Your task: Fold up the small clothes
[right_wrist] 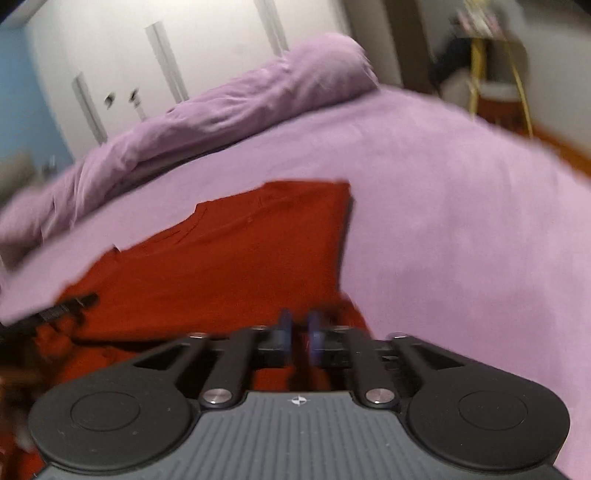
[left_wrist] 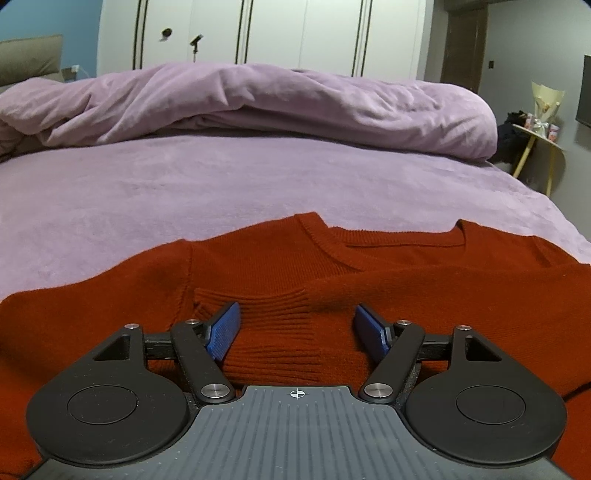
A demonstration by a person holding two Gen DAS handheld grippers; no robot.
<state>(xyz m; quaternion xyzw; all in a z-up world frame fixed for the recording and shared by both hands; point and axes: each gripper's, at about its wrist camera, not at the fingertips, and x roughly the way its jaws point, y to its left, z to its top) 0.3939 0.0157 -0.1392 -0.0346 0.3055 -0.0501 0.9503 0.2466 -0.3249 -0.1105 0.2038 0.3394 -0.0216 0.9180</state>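
A rust-red knit sweater (left_wrist: 369, 266) lies flat on the lilac bed, neckline away from me. Its ribbed sleeve cuff (left_wrist: 273, 332) lies folded across the body, between the blue pads of my left gripper (left_wrist: 297, 326), which is open just above it. In the blurred right wrist view the sweater (right_wrist: 229, 258) spreads to the left. My right gripper (right_wrist: 300, 332) has its blue pads nearly together with red fabric between them, at the sweater's right lower edge. The left gripper's dark tip (right_wrist: 66, 306) shows at the left there.
The lilac bed sheet (left_wrist: 184, 184) reaches far ahead to a bunched lilac duvet (left_wrist: 258, 99). White wardrobe doors (left_wrist: 277, 33) stand behind. A small yellow-legged side table (left_wrist: 543, 144) with a bouquet stands beyond the bed's right edge.
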